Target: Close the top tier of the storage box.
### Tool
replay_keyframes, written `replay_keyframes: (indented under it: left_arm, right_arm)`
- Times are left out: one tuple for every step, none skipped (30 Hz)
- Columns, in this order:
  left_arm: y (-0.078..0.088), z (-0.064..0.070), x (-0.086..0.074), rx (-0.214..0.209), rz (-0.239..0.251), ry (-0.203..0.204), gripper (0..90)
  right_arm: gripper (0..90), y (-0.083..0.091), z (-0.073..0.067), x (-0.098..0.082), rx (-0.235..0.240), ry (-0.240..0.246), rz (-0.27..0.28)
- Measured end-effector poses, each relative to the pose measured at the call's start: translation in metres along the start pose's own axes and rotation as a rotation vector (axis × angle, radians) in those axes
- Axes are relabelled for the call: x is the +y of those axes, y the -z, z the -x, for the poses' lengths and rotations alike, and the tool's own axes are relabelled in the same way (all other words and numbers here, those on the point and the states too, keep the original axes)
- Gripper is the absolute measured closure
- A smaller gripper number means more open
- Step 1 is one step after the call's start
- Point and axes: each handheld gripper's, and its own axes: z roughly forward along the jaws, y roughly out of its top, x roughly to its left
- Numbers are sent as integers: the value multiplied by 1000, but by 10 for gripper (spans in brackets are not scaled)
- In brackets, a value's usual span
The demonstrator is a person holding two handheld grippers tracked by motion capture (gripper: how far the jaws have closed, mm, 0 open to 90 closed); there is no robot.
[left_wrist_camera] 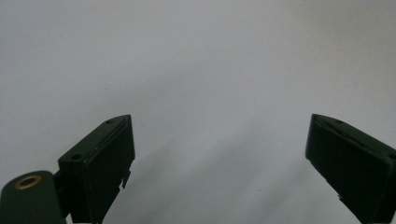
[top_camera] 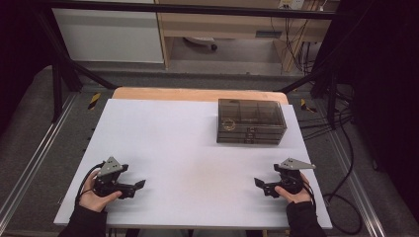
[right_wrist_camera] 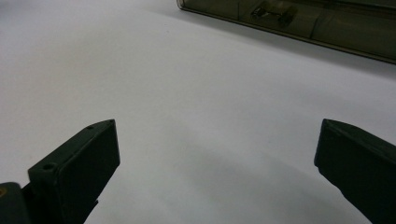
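A smoky see-through plastic box (top_camera: 251,121) with drawers and a latch stands at the back right of the white table top (top_camera: 188,158); its lower edge crosses the top of the right gripper view as box (right_wrist_camera: 299,21). My left gripper (top_camera: 140,184) lies low at the front left in a person's hand, jaws pointing right. In its own view the left gripper (left_wrist_camera: 219,154) is open over bare white surface. My right gripper (top_camera: 257,181) rests at the front right, jaws pointing left. The right gripper (right_wrist_camera: 217,154) is open with nothing between its fingers.
Black frame bars (top_camera: 64,74) stand at the table's far corners. Cables (top_camera: 346,163) trail along the right side on the floor. A wooden strip (top_camera: 197,94) shows behind the white top. A round gold shape (top_camera: 228,123) shows inside the box.
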Motion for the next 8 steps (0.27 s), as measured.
replay_keyframes:
  left_arm:
    - [0, 0, 0, 0, 0, 0, 80]
    - [0, 0, 0, -1, -1, -2, 80]
    - [0, 0, 0, -1, 0, -2, 80]
    - [0, 0, 0, -1, -1, -2, 80]
    - [0, 0, 0, -1, -1, -2, 80]
    - [0, 0, 0, -1, -1, -2, 80]
    - [0, 0, 0, -1, -2, -2, 80]
    - [0, 0, 0, -1, -2, -2, 80]
  right_arm:
    - [6, 0, 1, -1, 7, 1, 5]
    - [6, 1, 2, -2, 8, 0, 3]
    - [6, 1, 2, -2, 4, -1, 3]
    - [6, 1, 3, -3, 5, -1, 1]
    - [6, 1, 4, -4, 5, 1, -2]
    - [6, 1, 4, -4, 6, 1, -2]
    - [6, 1, 4, -4, 8, 3, -3]
    - [6, 1, 4, -4, 10, 4, -1]
